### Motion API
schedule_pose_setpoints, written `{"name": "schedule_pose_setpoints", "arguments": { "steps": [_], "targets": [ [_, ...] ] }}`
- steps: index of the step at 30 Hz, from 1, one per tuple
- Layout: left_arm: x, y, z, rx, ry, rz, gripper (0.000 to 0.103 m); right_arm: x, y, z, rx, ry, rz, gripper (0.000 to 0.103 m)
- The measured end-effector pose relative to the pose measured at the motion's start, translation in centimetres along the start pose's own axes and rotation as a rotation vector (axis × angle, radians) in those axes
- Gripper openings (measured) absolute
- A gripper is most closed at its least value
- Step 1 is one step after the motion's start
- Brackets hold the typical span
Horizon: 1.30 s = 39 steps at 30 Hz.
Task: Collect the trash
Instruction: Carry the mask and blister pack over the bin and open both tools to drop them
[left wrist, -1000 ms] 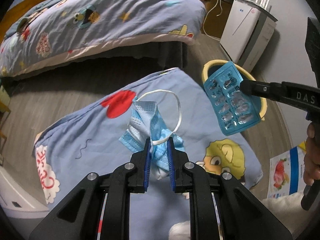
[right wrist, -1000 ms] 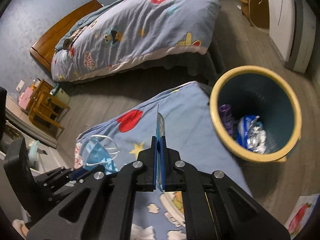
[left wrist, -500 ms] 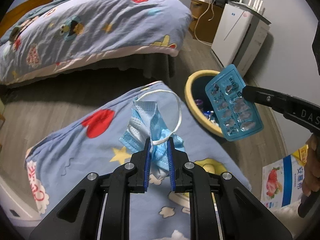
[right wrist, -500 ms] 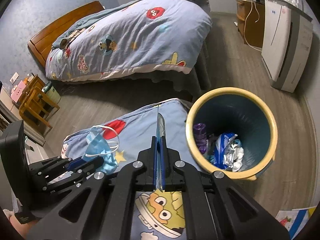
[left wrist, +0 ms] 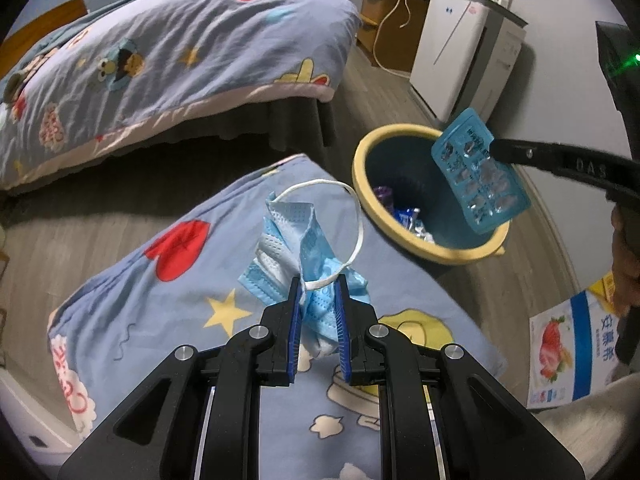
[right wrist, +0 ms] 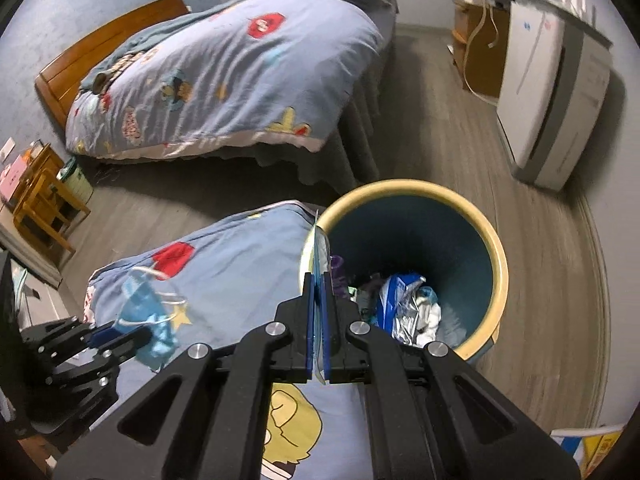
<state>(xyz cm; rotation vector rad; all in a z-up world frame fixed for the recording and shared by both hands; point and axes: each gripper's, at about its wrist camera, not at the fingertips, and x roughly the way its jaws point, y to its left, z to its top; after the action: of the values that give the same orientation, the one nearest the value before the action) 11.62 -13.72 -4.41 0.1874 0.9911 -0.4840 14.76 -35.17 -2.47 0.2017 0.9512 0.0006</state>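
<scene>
Disposal is the step in hand. From my left wrist view, my left gripper (left wrist: 318, 292) pinches one crumpled blue face mask (left wrist: 298, 248) above the cartoon quilt (left wrist: 160, 312), short of the quilt's far corner. One yellow-rimmed bin (left wrist: 362, 148) stands on the floor just beyond that corner, and one blue blister pack (left wrist: 478, 172) hangs over it. From my right wrist view, my right gripper (right wrist: 319, 280) is pressed together on that pack's edge, above the bin's near rim. Next, I judge, I should spread those jaws, then carry the mask over.
</scene>
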Motion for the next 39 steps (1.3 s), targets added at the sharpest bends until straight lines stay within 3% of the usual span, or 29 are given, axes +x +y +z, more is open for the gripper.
{"name": "schedule_pose_setpoints", "arguments": {
  "steps": [13,26,36,39],
  "targets": [
    [1.4,-3.0,-1.4,0.05,0.042,0.021,0.016,-0.6,-1.0,0.4,-0.013,-0.014,0.019,0.002],
    [3.2,-9.6,2.5,0.09,0.032,-0.064,0.016,-0.7,-6.7,0.9,0.056,-0.023,-0.014,0.002],
    [6.3,-12.7,5.1,0.098,0.038,-0.126,0.016,0.6,-13.3,0.1,0.279,-0.015,0.038,0.002],
    [8.1,-13.6,5.6,0.123,0.063,-0.097,0.017,1.2,-14.3,-0.2,0.338,-0.003,0.063,0.002]
  ]
}}
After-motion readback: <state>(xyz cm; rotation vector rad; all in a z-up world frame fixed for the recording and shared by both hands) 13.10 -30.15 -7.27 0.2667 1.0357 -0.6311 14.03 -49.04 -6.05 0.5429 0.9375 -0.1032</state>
